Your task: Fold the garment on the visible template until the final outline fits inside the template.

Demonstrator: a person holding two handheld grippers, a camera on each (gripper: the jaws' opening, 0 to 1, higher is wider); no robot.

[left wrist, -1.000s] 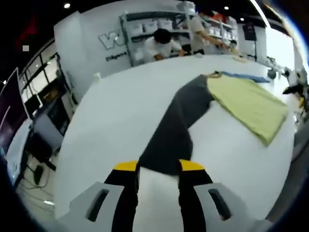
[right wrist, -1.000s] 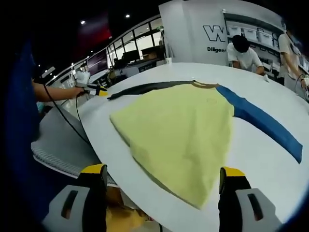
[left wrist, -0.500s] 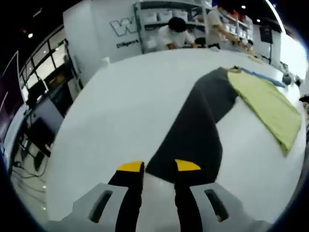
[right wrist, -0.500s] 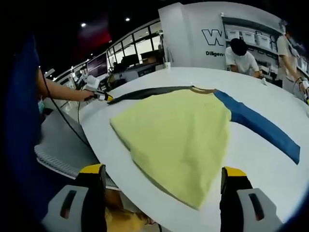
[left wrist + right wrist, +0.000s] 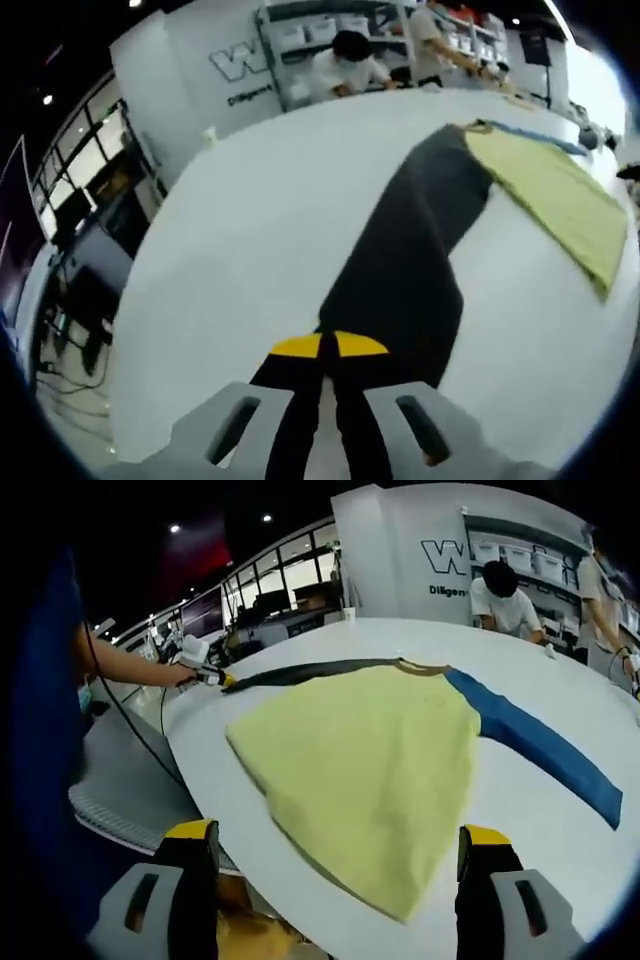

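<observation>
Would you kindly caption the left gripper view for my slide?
Left claw shut on the dark sleeve of a yellow shirt on a white table.

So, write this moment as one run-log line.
left gripper: shut on dark sleeve cuff | right gripper: open, near yellow shirt body hem | blue sleeve: flat

A long-sleeved cloth garment (image 5: 370,770) lies flat on the white surface (image 5: 520,810): pale yellow body, one dark grey sleeve (image 5: 410,260), one blue sleeve (image 5: 540,750), both outstretched.

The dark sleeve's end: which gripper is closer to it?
Left. The left gripper is shut on the dark sleeve at its end; the right gripper hangs open past the yellow body's hem.
</observation>
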